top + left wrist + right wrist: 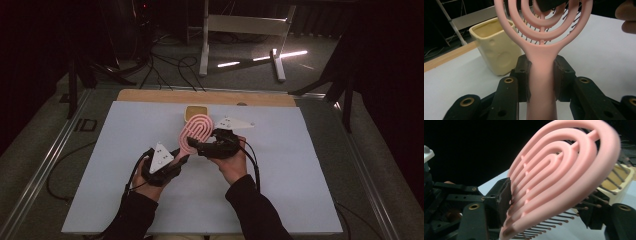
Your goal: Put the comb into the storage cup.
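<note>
Holding one pink plastic vented hairbrush point(194, 131) between both tools, we've got it lifted off the pale blue counter point(280, 165), head tilted up and away from us, w/ the handle end low at our left. Left gripper point(176, 161) has its fingers point(524, 77) closed hard on the brush handle just below the head; in the left gripper view the pads press both sides of the pink neck. Right gripper point(200, 145) comes at the head from the side: one finger point(504, 195) sits against the smooth ribbed back, the other is on the bristle side, so they straddle the head, but we can't tell if they're actually clamped or just bracketing it. Probably a hand-over or a re-grip, done so the brush can be turned handle-down for the cream ceramic square cup point(496, 47) standing just behind it near the far edge of the counter; that's our guess, not a given. Count: 1 brush, 1 cup, 2 grippers, 2 hands, 1 wooden strip point(150, 95) along the far side.
</note>
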Tool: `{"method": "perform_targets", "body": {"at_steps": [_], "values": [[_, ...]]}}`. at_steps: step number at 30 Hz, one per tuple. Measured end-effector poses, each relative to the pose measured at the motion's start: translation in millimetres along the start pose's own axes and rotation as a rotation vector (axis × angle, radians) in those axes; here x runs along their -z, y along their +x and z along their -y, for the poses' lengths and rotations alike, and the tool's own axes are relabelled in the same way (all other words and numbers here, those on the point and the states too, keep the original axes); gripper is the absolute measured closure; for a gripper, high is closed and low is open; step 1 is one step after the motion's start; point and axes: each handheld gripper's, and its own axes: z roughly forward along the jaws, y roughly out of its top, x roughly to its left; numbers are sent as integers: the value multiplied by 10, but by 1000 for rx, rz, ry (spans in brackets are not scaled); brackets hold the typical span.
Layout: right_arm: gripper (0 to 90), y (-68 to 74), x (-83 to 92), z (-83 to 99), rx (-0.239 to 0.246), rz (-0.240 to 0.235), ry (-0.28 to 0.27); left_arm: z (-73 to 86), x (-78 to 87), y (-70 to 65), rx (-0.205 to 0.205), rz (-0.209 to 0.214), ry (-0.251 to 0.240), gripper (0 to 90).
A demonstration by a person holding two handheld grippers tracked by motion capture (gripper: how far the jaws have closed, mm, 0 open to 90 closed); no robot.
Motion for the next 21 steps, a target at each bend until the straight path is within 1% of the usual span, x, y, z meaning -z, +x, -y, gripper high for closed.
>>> {"method": "perform_targets", "body": {"at_steps": [2,6,9,11,13,16,21], "values": [[380,0,-1,1,-9,-5,-7,4,-4,-6,-4,1,0,699],[424,2,-12,2,-17,-18,0,9,-7,-20,-8,-1,-9,698],[464,3,-15,1,-27,-37,2,18,-8,-14,-4,4,-16,698],[502,2,-13,0,-35,-60,5,25,-12,-17,-1,7,-19,698],[516,1,-9,0,-40,-65,3,29,-15,-15,-5,8,-17,698],[544,1,-6,-2,-46,-81,-1,35,-26,-23,-1,8,-16,697],[596,29,-1,-6,-48,-115,0,36,-31,-24,-4,5,-10,698]]}}
